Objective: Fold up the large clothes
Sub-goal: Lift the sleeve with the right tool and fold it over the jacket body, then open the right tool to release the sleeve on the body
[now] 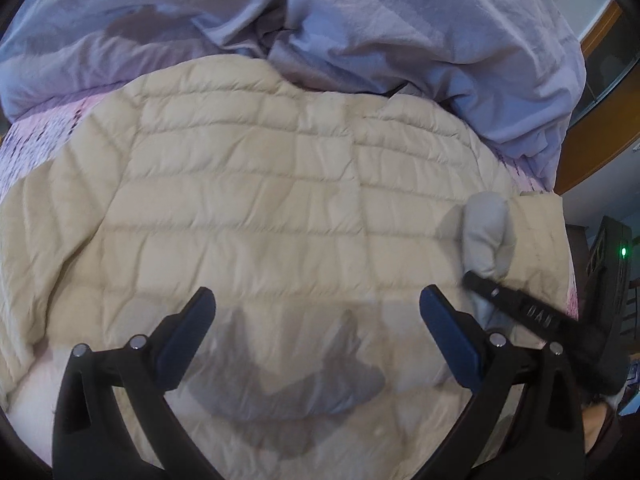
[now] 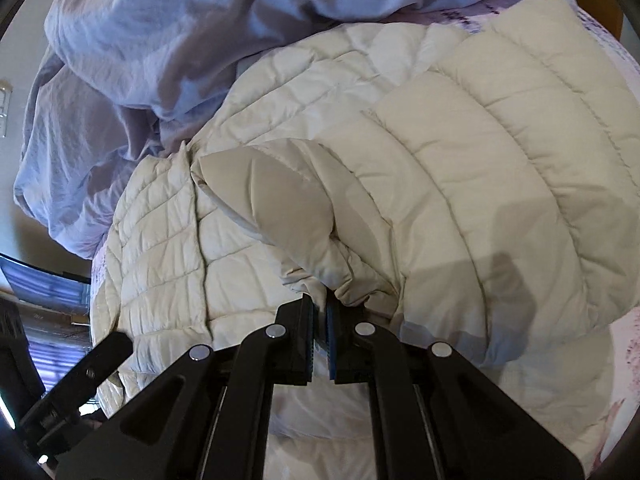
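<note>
Jacket [image 1: 248, 200] lies on bed [image 1: 40, 132]; left hand-held gripper [image 1: 316, 312] spread wide above it; right hand-held gripper [image 2: 319, 312] pinches its cuff [image 2: 344, 280].

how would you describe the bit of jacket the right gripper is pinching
Start at the cream quilted jacket spread on the bed below the rumpled lilac duvet. The right gripper clamps its sleeve cuff: gathered and puckered, unlike the flat quilted panels around it.

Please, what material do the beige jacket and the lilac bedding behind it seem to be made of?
The beige jacket looks like a thin, smooth synthetic shell, perhaps nylon, with padded filling: stitched rows puff up between seams and have a faint sheen. The right gripper pinches a gathered cuff. The lilac bedding seems a matte woven fabric, maybe cotton, judging by its fine, soft creases.
</note>
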A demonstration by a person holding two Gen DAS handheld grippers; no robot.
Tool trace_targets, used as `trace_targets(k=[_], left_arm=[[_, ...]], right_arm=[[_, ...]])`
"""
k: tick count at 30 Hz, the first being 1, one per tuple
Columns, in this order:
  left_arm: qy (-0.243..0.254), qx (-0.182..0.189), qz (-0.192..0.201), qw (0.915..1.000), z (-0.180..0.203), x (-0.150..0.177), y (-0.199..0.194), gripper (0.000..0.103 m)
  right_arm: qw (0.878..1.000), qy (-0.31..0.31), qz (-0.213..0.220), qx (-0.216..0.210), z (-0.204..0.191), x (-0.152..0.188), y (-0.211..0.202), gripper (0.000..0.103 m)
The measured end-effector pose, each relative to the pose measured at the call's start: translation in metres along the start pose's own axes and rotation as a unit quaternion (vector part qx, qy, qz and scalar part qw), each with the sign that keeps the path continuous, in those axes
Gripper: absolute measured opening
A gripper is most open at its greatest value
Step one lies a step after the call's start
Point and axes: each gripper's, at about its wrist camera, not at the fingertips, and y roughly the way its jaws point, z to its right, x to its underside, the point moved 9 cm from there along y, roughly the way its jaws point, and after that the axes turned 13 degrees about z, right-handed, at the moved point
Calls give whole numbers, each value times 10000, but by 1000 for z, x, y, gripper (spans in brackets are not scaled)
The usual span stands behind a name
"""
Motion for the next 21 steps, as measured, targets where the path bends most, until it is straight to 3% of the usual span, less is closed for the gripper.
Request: trace_targets(k=[10, 19, 21], left_arm=[[-263, 382, -164, 9988, 25, -22, 27, 101], [-336, 705, -470, 9958, 47, -25, 43, 80], [-294, 681, -539, 9958, 52, -23, 47, 75]], right_arm=[[9988, -115, -93, -461, -36, 15, 7, 6], [9979, -131, -31, -628, -45, 25, 5, 7], [9978, -156, -36, -651, -46, 25, 1, 15]])
